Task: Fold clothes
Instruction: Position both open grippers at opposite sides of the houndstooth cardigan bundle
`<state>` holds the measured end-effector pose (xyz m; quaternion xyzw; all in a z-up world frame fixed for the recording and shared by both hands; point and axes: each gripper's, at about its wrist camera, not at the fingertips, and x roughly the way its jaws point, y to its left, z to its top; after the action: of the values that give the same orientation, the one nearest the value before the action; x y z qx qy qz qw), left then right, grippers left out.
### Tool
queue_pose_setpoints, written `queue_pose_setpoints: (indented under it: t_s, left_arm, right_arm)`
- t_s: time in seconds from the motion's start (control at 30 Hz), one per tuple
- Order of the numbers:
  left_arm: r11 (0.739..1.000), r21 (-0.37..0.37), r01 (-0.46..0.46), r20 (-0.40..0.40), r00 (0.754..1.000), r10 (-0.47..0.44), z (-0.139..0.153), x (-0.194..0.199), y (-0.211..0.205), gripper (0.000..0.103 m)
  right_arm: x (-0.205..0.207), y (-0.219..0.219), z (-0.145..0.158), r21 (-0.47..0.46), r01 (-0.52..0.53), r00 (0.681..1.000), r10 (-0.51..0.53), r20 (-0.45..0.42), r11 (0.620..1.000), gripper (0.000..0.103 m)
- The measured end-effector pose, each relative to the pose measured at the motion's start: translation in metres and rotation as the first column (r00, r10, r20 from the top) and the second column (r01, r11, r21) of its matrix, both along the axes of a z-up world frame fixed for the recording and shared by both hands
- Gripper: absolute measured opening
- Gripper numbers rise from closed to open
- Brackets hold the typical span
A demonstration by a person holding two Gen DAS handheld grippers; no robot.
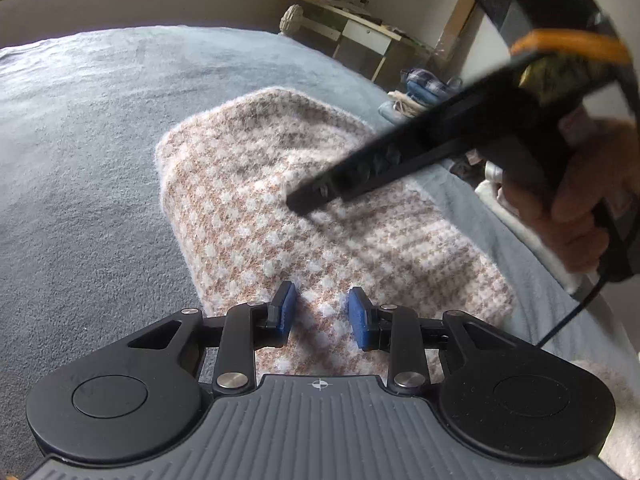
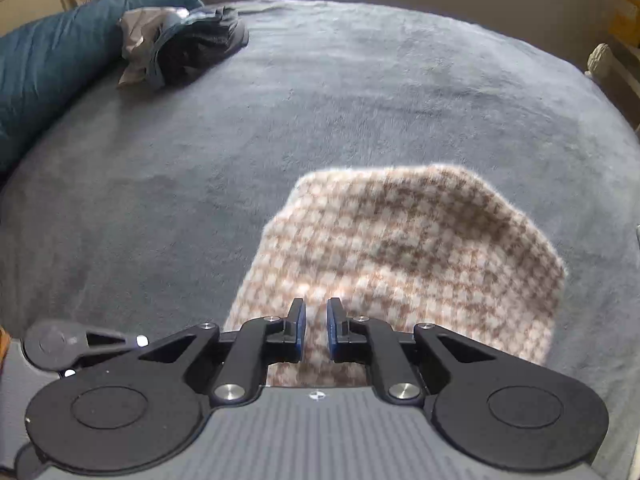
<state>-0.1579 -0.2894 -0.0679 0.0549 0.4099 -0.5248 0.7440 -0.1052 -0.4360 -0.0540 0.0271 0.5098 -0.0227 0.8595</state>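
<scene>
Grey plush bed cover [image 2: 340, 92] carries the folded fuzzy beige-and-white checked garment [image 2: 400, 256], lying flat near its edge. Left tongs [image 1: 322, 316] stand spread above it, holding nothing; right tongs [image 2: 316, 330] are narrowly parted, also holding nothing. Dark crumpled clothes [image 2: 184, 54] lie well apart, beside a teal pillow [image 2: 52, 68].

both wrist views look down close, sharing checked sweater [image 1: 280, 208] on grey bedcover [image 2: 360, 100]

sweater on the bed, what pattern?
Sweater: small tan-and-white houndstooth-like check, fuzzy knit. Shows best in the right wrist view.
</scene>
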Motion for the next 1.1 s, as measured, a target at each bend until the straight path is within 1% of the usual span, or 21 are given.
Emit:
queue_pose_setpoints:
  t_s: [0.07, 0.13, 0.17, 0.23, 0.33, 0.37, 0.43, 0.5, 0.53, 0.6, 0.63, 0.67, 0.7, 0.77, 0.8, 0.9, 1.1]
  left_arm:
    - [0.999, 0.053, -0.009, 0.0, 1.0, 0.009, 0.001, 0.001, -0.006, 0.03]
    - [0.998, 0.065, -0.002, 0.001, 1.0, 0.002, 0.004, 0.001, -0.008, 0.031]
    - [0.997, 0.075, 0.002, 0.005, 1.0, -0.003, 0.006, -0.001, -0.01, 0.031]
    - [0.995, 0.1, 0.005, 0.032, 0.999, -0.009, 0.008, -0.006, -0.015, 0.032]
    - [0.992, 0.129, 0.014, 0.073, 0.997, -0.023, 0.008, -0.013, -0.019, 0.034]
    - [0.99, 0.14, 0.018, 0.09, 0.995, -0.03, 0.008, -0.016, -0.021, 0.034]
    - [0.987, 0.161, 0.024, 0.111, 0.993, -0.042, 0.008, -0.019, -0.023, 0.035]
    - [0.983, 0.181, 0.031, 0.116, 0.992, -0.052, 0.007, -0.02, -0.026, 0.035]
    - [0.981, 0.188, 0.035, 0.114, 0.992, -0.057, 0.007, -0.02, -0.028, 0.035]
    - [0.978, 0.205, 0.041, 0.12, 0.991, -0.067, 0.008, -0.021, -0.031, 0.036]
    - [0.976, 0.214, 0.04, 0.133, 0.989, -0.069, 0.009, -0.024, -0.032, 0.038]
    - [0.974, 0.223, 0.039, 0.145, 0.987, -0.073, 0.009, -0.026, -0.033, 0.042]
    - [0.972, 0.23, 0.04, 0.152, 0.985, -0.076, 0.01, -0.028, -0.034, 0.044]
    - [0.968, 0.247, 0.039, 0.166, 0.983, -0.082, 0.01, -0.031, -0.039, 0.05]
    - [0.966, 0.255, 0.04, 0.175, 0.981, -0.087, 0.01, -0.034, -0.041, 0.051]
    - [0.962, 0.269, 0.04, 0.196, 0.976, -0.095, 0.01, -0.038, -0.042, 0.053]
    - [0.958, 0.285, 0.033, 0.207, 0.974, -0.095, 0.009, -0.044, -0.047, 0.06]
  right_arm:
    - [-0.008, -0.004, -0.005, 0.023, 0.017, 1.0, -0.016, -0.005, 1.0, 0.011]
    - [-0.016, -0.008, -0.011, 0.046, 0.033, 0.999, -0.033, -0.011, 0.998, 0.011]
    - [-0.019, -0.014, -0.008, 0.083, 0.067, 0.998, -0.067, -0.009, 0.994, 0.011]
    - [-0.031, -0.021, 0.004, 0.117, 0.085, 0.996, -0.086, 0.009, 0.99, 0.011]
    - [-0.063, -0.032, 0.022, 0.097, 0.089, 0.996, -0.09, 0.013, 0.991, 0.012]
    - [-0.075, -0.035, 0.025, 0.121, 0.091, 0.996, -0.092, 0.003, 0.988, 0.012]
    - [-0.093, -0.039, 0.024, 0.131, 0.071, 0.997, -0.068, -0.031, 0.989, 0.013]
    - [-0.104, -0.034, 0.006, 0.085, 0.045, 0.994, -0.036, -0.106, 0.995, 0.016]
    - [-0.109, -0.032, -0.008, 0.07, 0.051, 0.988, -0.04, -0.148, 0.996, 0.017]
    - [-0.113, -0.026, -0.037, 0.023, 0.043, 0.978, -0.038, -0.205, 0.999, 0.017]
    - [-0.115, -0.022, -0.043, 0.004, 0.035, 0.981, -0.034, -0.191, 0.999, 0.017]
    - [-0.116, -0.019, -0.041, -0.004, 0.04, 0.982, -0.04, -0.184, 0.999, 0.018]
    - [-0.116, -0.017, -0.039, -0.011, 0.046, 0.983, -0.047, -0.177, 0.999, 0.018]
    - [-0.12, -0.017, -0.036, -0.005, 0.055, 0.985, -0.055, -0.165, 0.998, 0.018]
    - [-0.123, -0.016, -0.035, -0.002, 0.05, 0.986, -0.05, -0.158, 0.999, 0.018]
    - [-0.131, -0.02, -0.03, 0.019, 0.08, 0.986, -0.076, -0.148, 0.997, 0.019]
    - [-0.147, -0.023, -0.023, 0.064, 0.136, 0.985, -0.128, -0.116, 0.989, 0.027]
